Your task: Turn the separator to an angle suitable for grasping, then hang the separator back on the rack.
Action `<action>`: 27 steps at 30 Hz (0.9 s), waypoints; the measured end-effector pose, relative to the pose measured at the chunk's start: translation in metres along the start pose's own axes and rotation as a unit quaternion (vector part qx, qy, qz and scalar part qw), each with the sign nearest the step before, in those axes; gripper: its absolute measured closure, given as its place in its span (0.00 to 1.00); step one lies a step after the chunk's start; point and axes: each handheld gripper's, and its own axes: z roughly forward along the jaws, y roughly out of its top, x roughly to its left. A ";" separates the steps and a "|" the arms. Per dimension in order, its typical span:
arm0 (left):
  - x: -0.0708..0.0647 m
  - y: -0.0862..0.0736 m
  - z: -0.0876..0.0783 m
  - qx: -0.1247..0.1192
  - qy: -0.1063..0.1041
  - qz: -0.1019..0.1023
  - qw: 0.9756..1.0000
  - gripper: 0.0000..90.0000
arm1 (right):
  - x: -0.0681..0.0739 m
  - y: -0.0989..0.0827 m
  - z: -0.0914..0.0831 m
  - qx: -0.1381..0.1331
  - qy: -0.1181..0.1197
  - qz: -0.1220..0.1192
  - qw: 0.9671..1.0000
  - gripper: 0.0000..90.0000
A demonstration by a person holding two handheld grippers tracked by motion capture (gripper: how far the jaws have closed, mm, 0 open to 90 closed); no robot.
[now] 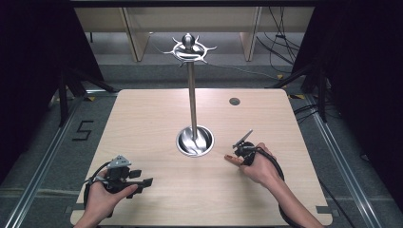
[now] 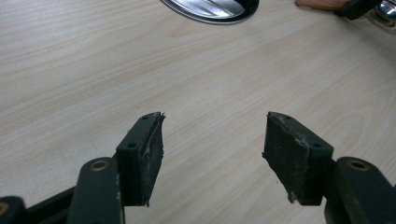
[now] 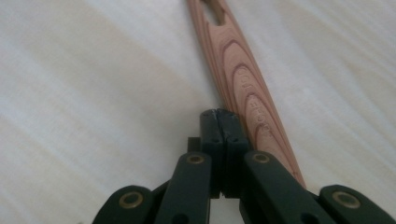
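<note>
My right claw [image 3: 219,122] is pressed together beside the wooden handle [image 3: 243,79], my left [image 2: 212,151] is spread over the table [image 2: 93,70]; next I probably must hang the handle on the stand [image 1: 192,99].

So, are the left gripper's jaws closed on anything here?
No. The left gripper has its jaws spread wide apart, with bare wooden table between them.

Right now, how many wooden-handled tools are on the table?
1. A wooden handle lies flat on the table beside the shut right gripper, right of the metal stand's base. Its other end is hidden under the hand.
</note>
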 end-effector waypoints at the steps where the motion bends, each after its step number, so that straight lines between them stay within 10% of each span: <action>1: 0.000 0.000 0.000 0.000 0.002 -0.004 1.000 0.41 | -0.003 0.002 0.001 0.004 0.005 0.015 1.000 1.00; 21: -0.001 0.001 0.003 0.005 -0.004 -0.004 1.000 0.41 | -0.026 0.004 -0.010 -0.016 -0.001 0.047 0.999 0.95; 22: -0.001 0.001 0.003 0.004 -0.007 -0.003 1.000 0.41 | -0.031 0.002 -0.016 -0.042 -0.011 0.012 0.999 0.89; 27: 0.000 0.001 0.003 0.003 -0.007 -0.003 1.000 0.41 | -0.037 0.001 -0.024 -0.043 -0.023 -0.009 0.999 0.77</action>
